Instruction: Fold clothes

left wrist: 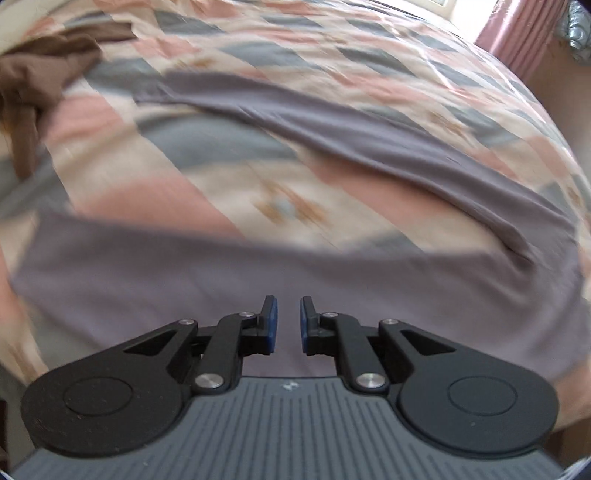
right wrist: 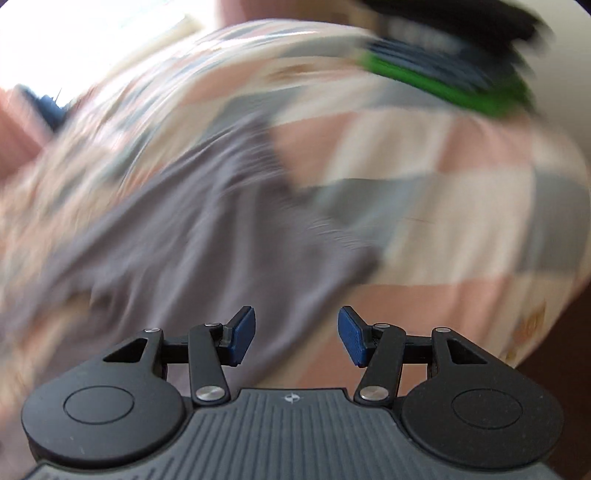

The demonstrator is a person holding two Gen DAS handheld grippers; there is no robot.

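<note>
A grey-mauve garment (left wrist: 221,280) lies spread on a checked bedspread (left wrist: 192,184), one long strip of it (left wrist: 332,122) running toward the far right. My left gripper (left wrist: 289,306) hovers over the near part of the garment, its blue pads a small gap apart with nothing between them. In the right wrist view the same garment (right wrist: 192,229) stretches from the lower middle toward the upper left, blurred by motion. My right gripper (right wrist: 296,321) is open wide above the garment's near edge and holds nothing.
A brown piece of clothing (left wrist: 40,74) lies bunched at the far left of the bed. A stack of dark and green folded items (right wrist: 450,77) sits at the far right of the bed. Pink curtains (left wrist: 517,33) hang beyond the bed.
</note>
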